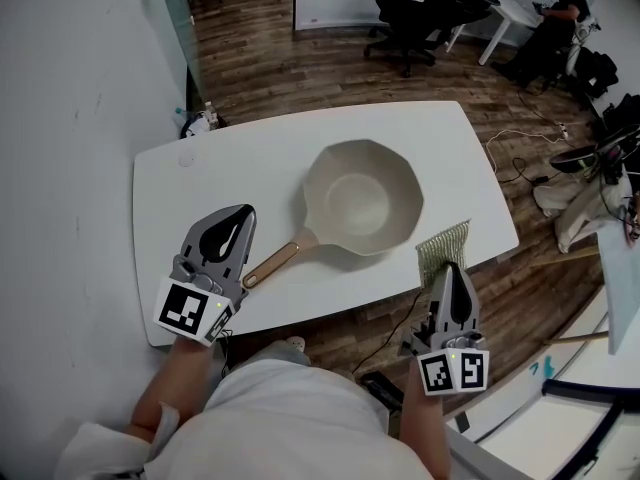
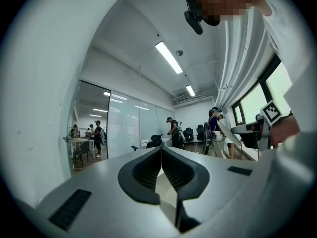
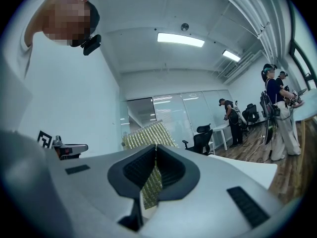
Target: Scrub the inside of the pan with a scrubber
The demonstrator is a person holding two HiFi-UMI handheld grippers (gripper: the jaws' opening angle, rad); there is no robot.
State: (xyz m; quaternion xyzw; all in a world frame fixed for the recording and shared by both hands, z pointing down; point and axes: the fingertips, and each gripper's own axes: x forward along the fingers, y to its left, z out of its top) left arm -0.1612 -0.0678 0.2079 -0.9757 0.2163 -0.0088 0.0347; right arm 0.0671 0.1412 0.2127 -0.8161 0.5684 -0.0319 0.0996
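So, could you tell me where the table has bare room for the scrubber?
Bare table left of the pan and at its right end, beyond the pan. Crowded near the front edge: pan handle and left gripper.

The right gripper (image 3: 156, 150) has its dark ribbed jaws pressed together on the scrubber (image 3: 147, 134). This is a yellow-green mesh sheet that runs down between the pads and fans out above the tips, upright and leaning a little to the left. Off to the left, part of the left gripper (image 3: 67, 148) pokes in, with a square marker beside it. To the right lies a corner of the white table (image 3: 247, 166) over the wooden floor (image 3: 297, 155). Further back, a black office chair (image 3: 202, 139) stands before a glass partition (image 3: 171, 114). People (image 3: 275, 110) stand along the right, and a ceiling light (image 3: 181, 39) glows overhead.
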